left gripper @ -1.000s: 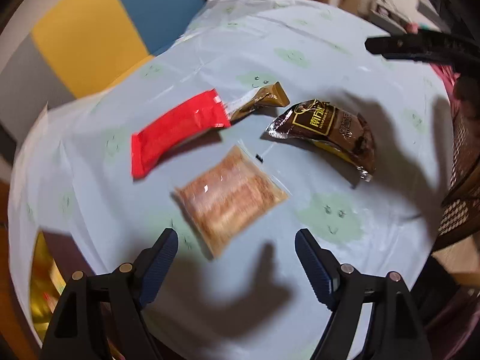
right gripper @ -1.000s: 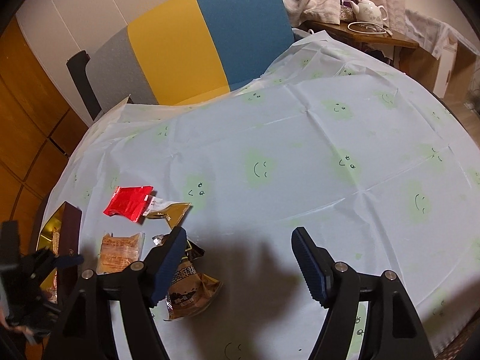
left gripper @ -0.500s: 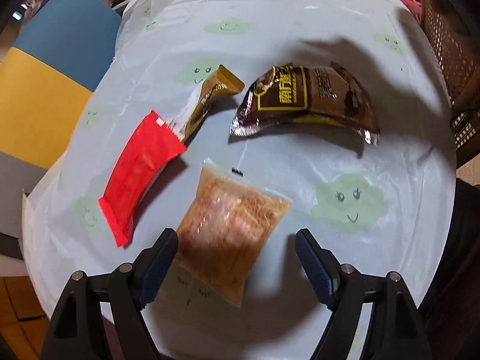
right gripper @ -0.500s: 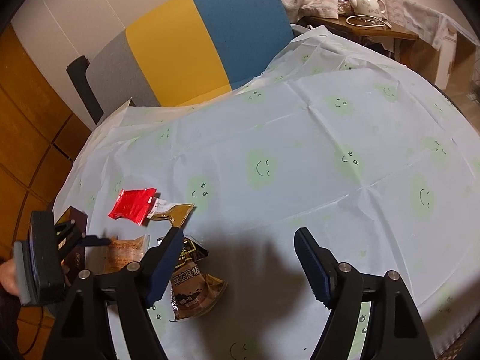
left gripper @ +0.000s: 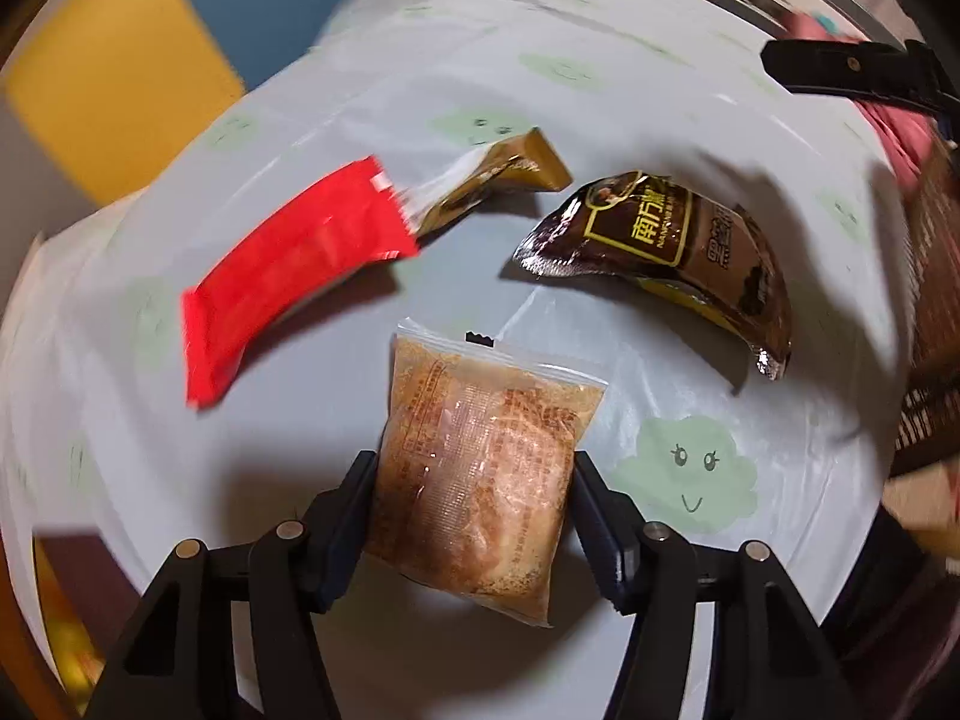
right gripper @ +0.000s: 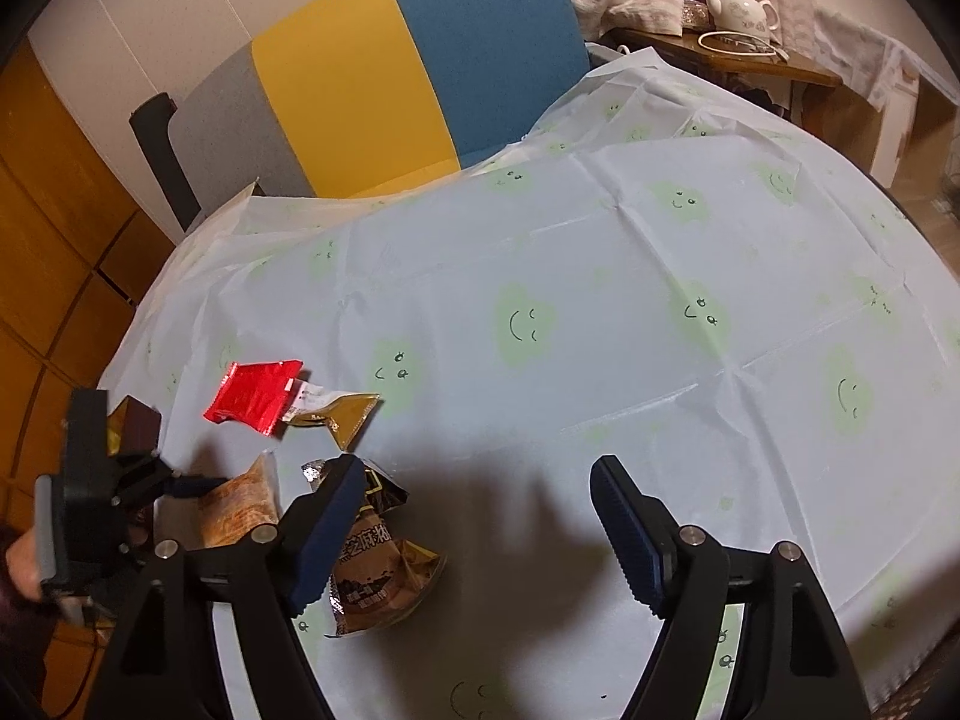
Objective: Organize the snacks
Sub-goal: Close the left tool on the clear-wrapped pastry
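Your left claw (left gripper: 474,498) is closing around the clear pastry packet (left gripper: 486,468) lying flat on the desk (left gripper: 600,60); whether the pads already bite is hard to tell. Squeeze too hard and the pastry may crumble, or the slick film may slip out. To its right, your right claw (right gripper: 480,516) hangs spread and empty just beside the brown packet (right gripper: 378,564), which it could nudge.

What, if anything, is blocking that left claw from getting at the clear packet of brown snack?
Nothing visible. The left gripper already straddles the clear snack packet, its jaws closing on the packet's two long sides. The red packet and the dark brown packet lie apart from it, farther up the tablecloth.
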Demonstrator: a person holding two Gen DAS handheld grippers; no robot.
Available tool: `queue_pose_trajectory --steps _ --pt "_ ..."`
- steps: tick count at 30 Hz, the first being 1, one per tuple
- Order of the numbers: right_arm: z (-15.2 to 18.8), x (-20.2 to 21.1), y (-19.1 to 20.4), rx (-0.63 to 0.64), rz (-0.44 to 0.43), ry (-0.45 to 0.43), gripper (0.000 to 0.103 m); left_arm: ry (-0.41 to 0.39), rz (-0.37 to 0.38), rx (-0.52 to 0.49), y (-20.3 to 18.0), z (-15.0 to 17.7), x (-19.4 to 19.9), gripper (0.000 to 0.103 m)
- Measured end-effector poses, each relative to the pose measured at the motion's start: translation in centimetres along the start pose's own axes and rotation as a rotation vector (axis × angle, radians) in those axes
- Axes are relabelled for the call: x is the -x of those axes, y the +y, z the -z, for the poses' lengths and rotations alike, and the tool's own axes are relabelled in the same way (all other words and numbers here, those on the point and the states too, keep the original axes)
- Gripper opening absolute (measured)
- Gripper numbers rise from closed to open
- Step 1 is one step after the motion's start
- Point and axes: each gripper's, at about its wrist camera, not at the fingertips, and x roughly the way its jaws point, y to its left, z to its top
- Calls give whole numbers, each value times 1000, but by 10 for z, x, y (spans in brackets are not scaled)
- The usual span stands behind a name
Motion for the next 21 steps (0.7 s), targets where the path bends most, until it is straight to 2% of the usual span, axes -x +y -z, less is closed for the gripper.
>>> queue_pose_trajectory --steps 8,13,17,21 --pt "3 -5 5 31 5 22 78 -107 -62 234 -23 58 21 62" --pt "8 -11 17 89 -7 52 78 -170 -98 291 -42 98 37 62" --pt "16 -14 31 161 -26 72 78 -215 -147 299 -55 128 47 63" --pt "27 -19 53 254 -78 108 78 -266 -143 351 -59 138 50 63"
